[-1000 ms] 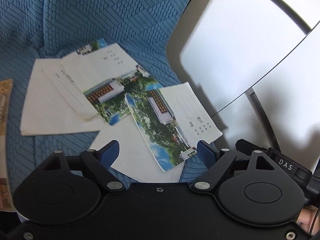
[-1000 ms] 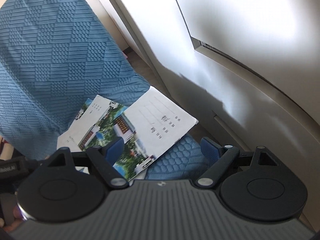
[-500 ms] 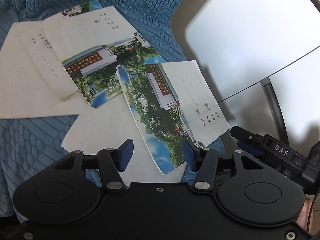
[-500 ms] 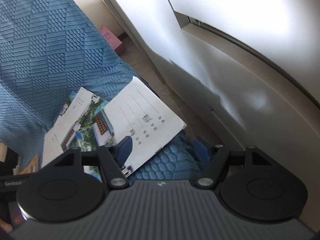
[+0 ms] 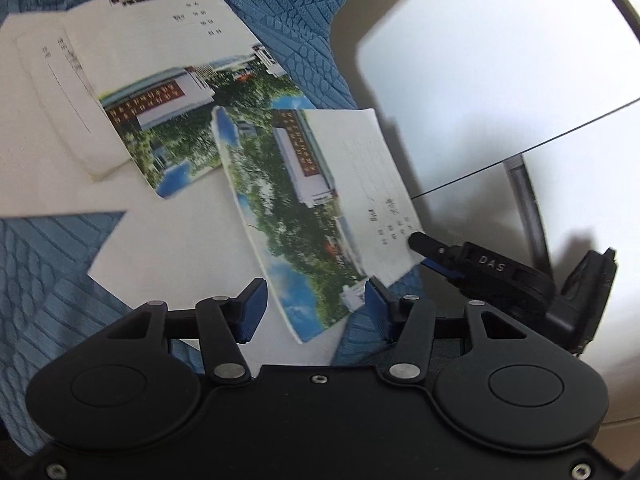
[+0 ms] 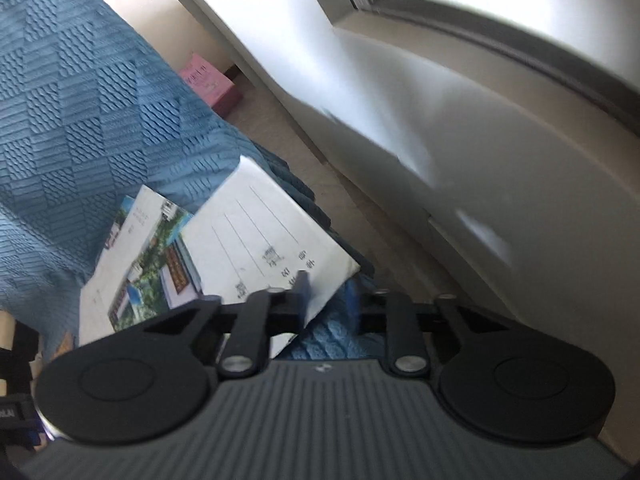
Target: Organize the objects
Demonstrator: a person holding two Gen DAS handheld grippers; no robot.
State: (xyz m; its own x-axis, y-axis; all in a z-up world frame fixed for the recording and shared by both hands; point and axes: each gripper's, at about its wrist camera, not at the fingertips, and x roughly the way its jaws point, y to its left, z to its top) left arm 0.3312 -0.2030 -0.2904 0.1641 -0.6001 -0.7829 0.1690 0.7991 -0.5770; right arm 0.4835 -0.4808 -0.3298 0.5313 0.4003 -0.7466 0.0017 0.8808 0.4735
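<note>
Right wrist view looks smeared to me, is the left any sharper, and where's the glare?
Right wrist view: motion blur smears the white cabinet and the printed booklet; sunlight blows out the top. Left wrist view: sharper, though the booklet text is soft; glare on the white panel, hard shadows beside it, fisheye bending its edges.

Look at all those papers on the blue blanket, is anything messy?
Yes. The papers lie crooked and overlapping instead of stacked. The nearest booklet is askew, its corner poking past the blue blanket edge, where the right gripper is closing on it.
</note>
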